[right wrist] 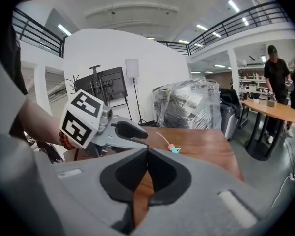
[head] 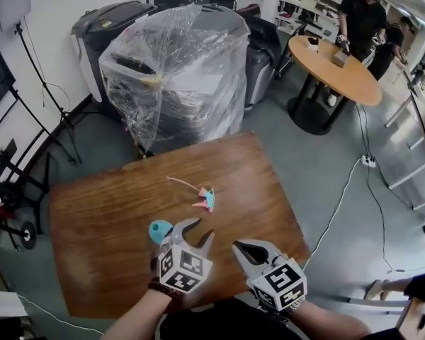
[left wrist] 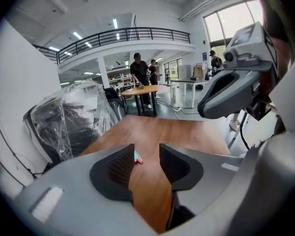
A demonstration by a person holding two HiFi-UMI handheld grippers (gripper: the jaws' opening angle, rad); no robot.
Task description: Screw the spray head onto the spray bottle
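A pink and teal spray head with a thin tube lies on its side near the middle of the wooden table. A teal bottle stands near the table's front, partly hidden behind my left gripper. That gripper is open, just right of the bottle, with nothing between its jaws. In the left gripper view the spray head shows far ahead, through the gap of the left gripper. My right gripper is shut and empty at the front edge. The right gripper view shows the right gripper with the spray head beyond it.
A plastic-wrapped machine stands behind the table. A round table with two people at it is at the back right. A stand with black legs is at the left. A white cable runs over the floor at the right.
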